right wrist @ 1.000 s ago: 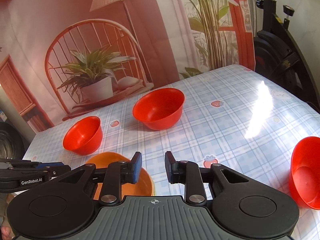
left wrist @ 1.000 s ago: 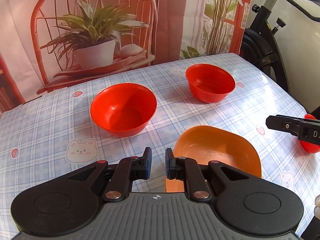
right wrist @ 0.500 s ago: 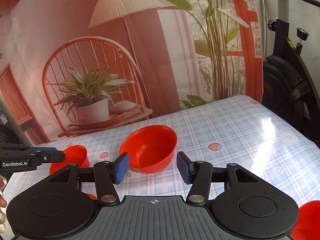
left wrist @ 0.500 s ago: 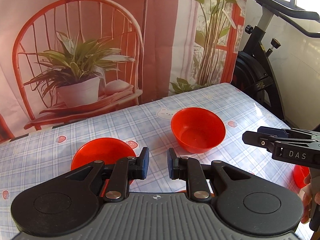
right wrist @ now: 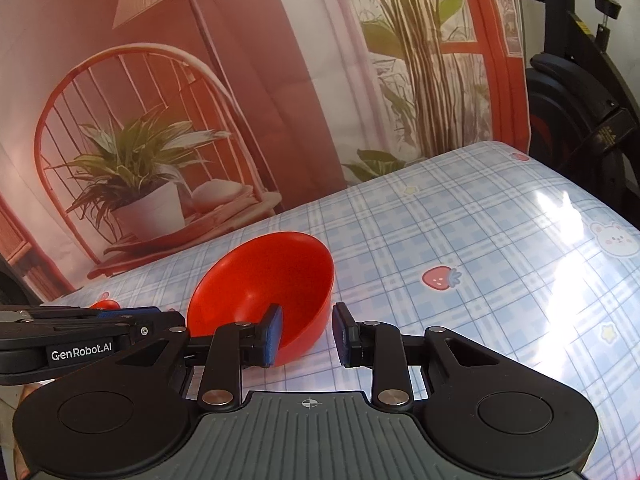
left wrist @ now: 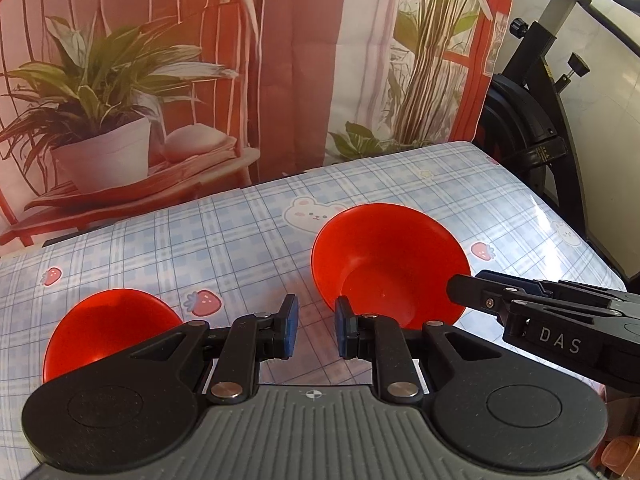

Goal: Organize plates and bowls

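Sitting upright on the checked tablecloth (left wrist: 240, 240), toward the far right part of the table, the red bowl (right wrist: 260, 280) is the piece in hand. The right gripper (right wrist: 306, 334) straddles its near wall: one pad appears to be inside the bowl and the other outside. Its jaws have just been closing, yet a strip of cloth shows between the outer pad and the wall, so the rim lies between them unclamped.

The likely trouble, as I judge it, is a thin, off-centre pinch. The wall is smooth, glossy and slopes outward, so pads closing on it could slide up off the lip or tip the bowl onto its side. A push before the grip is firm could skate the bowl across the shiny cloth.

The bowl is plain plastic, bright red, deep and round, empty, with a thin lip and no chips that I can make out.

The left gripper (left wrist: 316, 330) hangs just short of it, its jaws only narrowly apart after opening a little, with nothing between them. A second red bowl (left wrist: 108, 324) sits well to its left, partly hidden behind that gripper's body. Behind the table hangs a printed backdrop (left wrist: 280, 60), and an exercise bike (left wrist: 532, 120) stands at the right.
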A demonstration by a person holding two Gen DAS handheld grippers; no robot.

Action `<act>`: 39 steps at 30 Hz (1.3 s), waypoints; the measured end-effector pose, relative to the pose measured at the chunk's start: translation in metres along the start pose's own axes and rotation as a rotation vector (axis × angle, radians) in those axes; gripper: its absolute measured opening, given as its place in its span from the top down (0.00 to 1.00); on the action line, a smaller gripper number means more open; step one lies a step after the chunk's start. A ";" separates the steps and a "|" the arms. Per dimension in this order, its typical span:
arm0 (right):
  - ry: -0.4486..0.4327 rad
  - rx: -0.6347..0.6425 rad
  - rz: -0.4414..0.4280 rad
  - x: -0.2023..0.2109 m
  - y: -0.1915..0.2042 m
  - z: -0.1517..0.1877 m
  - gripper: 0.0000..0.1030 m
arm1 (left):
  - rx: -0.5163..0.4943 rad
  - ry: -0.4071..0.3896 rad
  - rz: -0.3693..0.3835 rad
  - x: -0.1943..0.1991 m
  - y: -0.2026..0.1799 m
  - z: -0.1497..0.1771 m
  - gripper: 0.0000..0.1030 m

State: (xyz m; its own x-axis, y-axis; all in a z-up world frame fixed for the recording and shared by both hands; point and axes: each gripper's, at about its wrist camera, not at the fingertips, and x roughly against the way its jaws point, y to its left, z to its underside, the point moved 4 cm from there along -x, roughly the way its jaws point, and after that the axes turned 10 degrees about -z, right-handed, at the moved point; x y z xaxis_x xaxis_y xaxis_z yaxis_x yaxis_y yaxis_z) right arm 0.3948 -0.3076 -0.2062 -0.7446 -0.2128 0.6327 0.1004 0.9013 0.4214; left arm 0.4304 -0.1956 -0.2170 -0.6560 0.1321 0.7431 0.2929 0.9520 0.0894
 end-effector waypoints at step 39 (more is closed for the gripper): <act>-0.015 0.108 -0.058 0.050 0.119 -0.005 0.90 | 0.101 -0.103 0.019 0.104 0.067 0.022 0.82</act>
State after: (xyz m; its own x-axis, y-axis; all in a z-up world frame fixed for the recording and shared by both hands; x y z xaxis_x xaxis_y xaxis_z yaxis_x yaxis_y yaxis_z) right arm 0.3725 -0.2133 -0.1211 -0.7573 -0.2603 0.5990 -0.0135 0.9232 0.3841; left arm 0.3664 -0.1120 -0.1486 -0.7208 0.1727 0.6713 0.2376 0.9714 0.0053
